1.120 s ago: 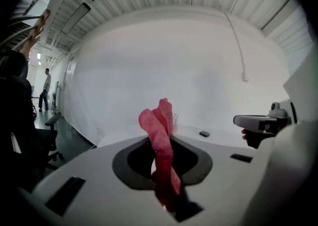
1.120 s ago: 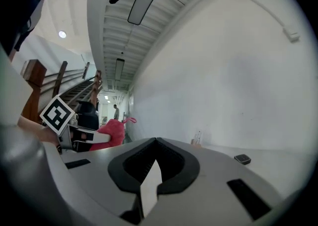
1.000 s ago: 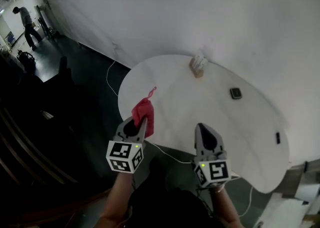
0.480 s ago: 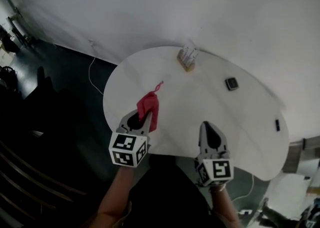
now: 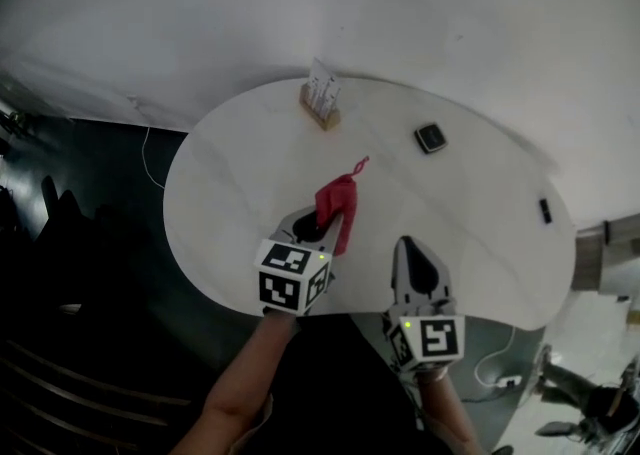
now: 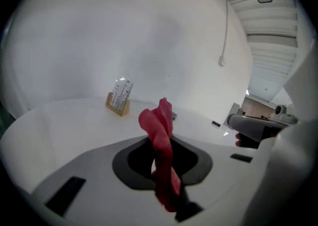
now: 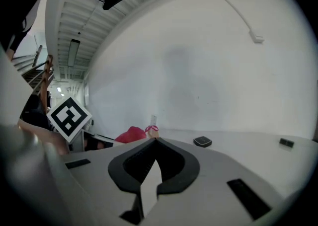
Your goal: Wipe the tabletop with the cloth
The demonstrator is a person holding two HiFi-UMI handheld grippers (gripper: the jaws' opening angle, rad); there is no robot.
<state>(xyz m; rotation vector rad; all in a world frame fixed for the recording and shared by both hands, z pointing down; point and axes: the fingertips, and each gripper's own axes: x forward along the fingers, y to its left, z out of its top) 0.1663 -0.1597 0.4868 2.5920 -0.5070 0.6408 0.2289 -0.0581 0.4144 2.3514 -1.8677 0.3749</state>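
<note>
Left gripper [image 5: 318,225]: clamped on red cloth [image 5: 337,205], bunched and sticking up past the jaws, over the white tabletop [image 5: 235,193] toward 6 o'clock. Right gripper [image 5: 405,246]: jaws pressed together on nothing, near the 5 o'clock edge. Cloth apparently lifted, not flat on the surface. Wiping judged hardly begun. Left to do: lower the cloth, then sweep toward the card holder [image 5: 321,103] at 12 o'clock and the small dark device [image 5: 430,137] at 2.

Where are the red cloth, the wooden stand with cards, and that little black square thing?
red cloth [image 5: 336,205]: head view, its bunched middle.
wooden stand [image 5: 321,118]: head view, its base.
black square thing [image 5: 431,138]: head view, its top face.
</note>
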